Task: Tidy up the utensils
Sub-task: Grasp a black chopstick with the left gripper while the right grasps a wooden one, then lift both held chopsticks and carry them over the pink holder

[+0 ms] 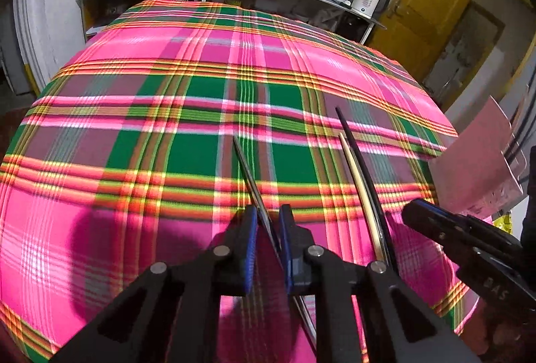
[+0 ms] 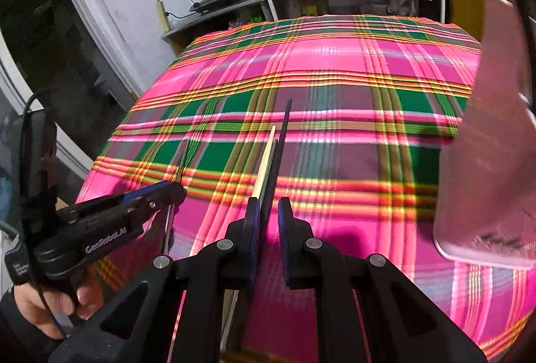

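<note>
Reading "GenRobotAI" — left gripper (image 2: 174, 188) jaws pinching metal chopstick (image 1: 249, 175); right gripper (image 2: 268, 219) jaws spread.

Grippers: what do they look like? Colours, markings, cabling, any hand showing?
Both are matte black linkage frames with silver pivot pins and blue pads on the fingers. The left gripper body carries white "GenRobot.AI" lettering, with a black cable running past it. A bare hand grips its handle. The right gripper shows partial pale lettering, unreadable.
</note>
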A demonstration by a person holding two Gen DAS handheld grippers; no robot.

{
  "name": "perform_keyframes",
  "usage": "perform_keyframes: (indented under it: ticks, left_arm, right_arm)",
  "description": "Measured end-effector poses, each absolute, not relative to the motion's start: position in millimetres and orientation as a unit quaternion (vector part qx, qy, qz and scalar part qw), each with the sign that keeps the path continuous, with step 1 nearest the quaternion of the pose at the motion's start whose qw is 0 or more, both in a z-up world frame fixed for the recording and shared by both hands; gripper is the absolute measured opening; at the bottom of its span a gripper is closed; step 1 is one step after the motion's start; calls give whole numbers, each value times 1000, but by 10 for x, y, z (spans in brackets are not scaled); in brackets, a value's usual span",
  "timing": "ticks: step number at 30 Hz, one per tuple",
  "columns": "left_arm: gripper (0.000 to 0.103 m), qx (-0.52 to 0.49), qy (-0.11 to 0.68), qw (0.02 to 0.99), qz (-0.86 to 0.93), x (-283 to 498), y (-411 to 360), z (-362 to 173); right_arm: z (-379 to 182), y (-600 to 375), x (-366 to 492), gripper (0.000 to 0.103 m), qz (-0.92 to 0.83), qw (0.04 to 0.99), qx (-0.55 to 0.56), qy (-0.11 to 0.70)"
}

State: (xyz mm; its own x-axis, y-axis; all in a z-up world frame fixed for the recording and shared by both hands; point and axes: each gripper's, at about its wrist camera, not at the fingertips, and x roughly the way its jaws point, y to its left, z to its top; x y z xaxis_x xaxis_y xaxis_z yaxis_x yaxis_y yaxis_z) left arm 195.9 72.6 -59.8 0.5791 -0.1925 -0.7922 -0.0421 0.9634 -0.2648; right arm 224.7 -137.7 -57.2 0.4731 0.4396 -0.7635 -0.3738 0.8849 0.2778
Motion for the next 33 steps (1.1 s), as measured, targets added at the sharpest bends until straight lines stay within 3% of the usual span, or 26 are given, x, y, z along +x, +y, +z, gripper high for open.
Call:
perform_keyframes:
  ticks: [28,30,33]
  left_arm:
    - [16,-109,457,882,-44,2208,762,-584]
    - [9,-98,457,883,-39,2222,734,-580]
    - [8,-102,457,883,-40,2229,749,-577]
  right_arm:
    - [-724,-1110,2712,9,200,854,-5,481]
    - [-721,-1089,2727,8,196,854,-13,481]
    - [-707,-1099,2720,6,203,852,-10,483]
